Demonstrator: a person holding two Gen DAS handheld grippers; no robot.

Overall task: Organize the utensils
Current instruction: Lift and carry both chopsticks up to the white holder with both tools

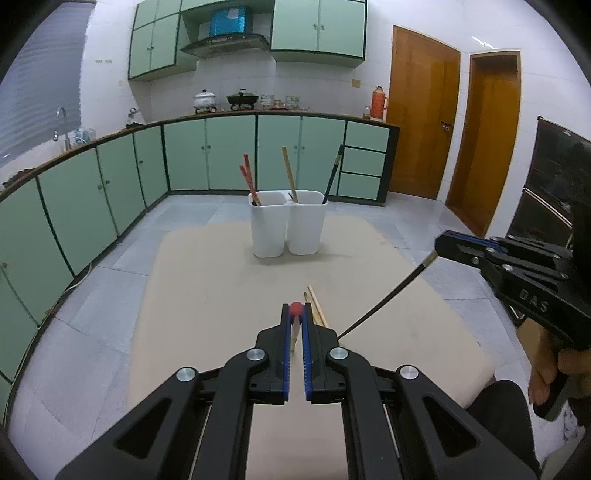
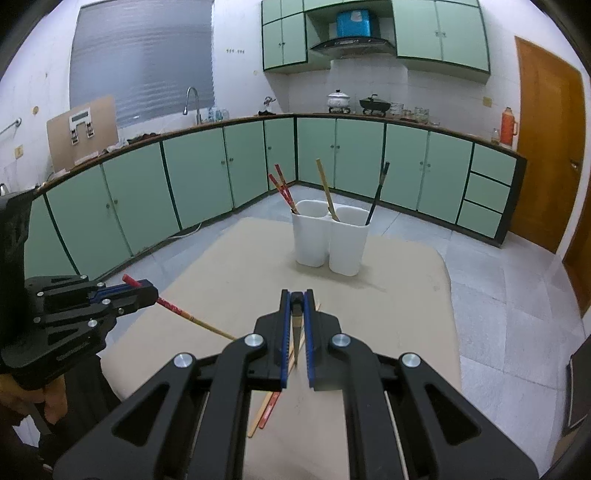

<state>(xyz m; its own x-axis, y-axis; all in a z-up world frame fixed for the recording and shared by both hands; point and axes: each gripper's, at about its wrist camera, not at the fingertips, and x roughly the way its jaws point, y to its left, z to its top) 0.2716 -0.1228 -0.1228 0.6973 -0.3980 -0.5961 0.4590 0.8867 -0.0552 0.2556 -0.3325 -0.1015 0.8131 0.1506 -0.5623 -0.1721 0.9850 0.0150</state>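
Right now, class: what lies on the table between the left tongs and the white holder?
In the left wrist view, only bare beige table separates the left tongs from the white holder; loose wooden chopsticks lie just right of the tips.

We read only one marking: raised letters "DAS" on the black body of the right gripper [image 1: 439, 246], seen from the left wrist view. The blue box [image 1: 228, 21] above the hood carries a label too blurred to read.
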